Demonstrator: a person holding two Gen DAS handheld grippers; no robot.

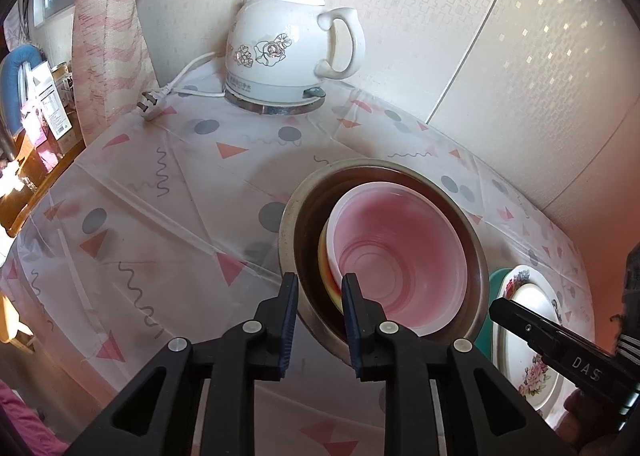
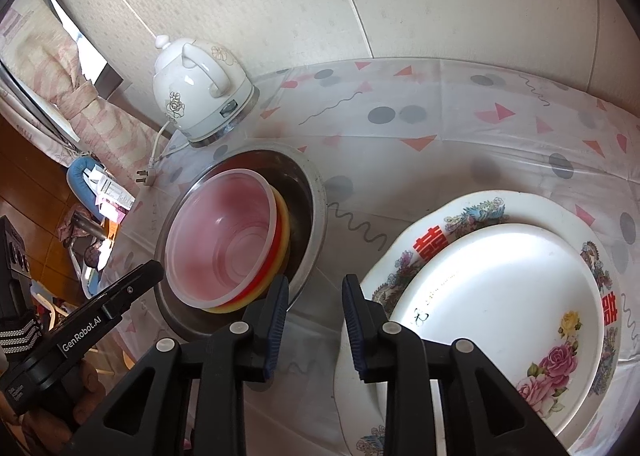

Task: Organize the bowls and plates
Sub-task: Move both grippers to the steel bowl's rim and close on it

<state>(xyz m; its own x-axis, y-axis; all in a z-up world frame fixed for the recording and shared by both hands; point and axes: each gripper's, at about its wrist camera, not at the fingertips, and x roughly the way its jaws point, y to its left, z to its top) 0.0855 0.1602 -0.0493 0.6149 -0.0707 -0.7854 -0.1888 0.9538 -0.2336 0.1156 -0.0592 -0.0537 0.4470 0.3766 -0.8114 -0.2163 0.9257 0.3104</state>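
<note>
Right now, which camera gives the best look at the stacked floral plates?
The right wrist view. The stacked floral plates fill its lower right, a plain-centred plate lying on a larger one with red characters, just right of the open right claw. The left wrist view shows only a sliver, partly behind the metal basin and the other claw.
</note>
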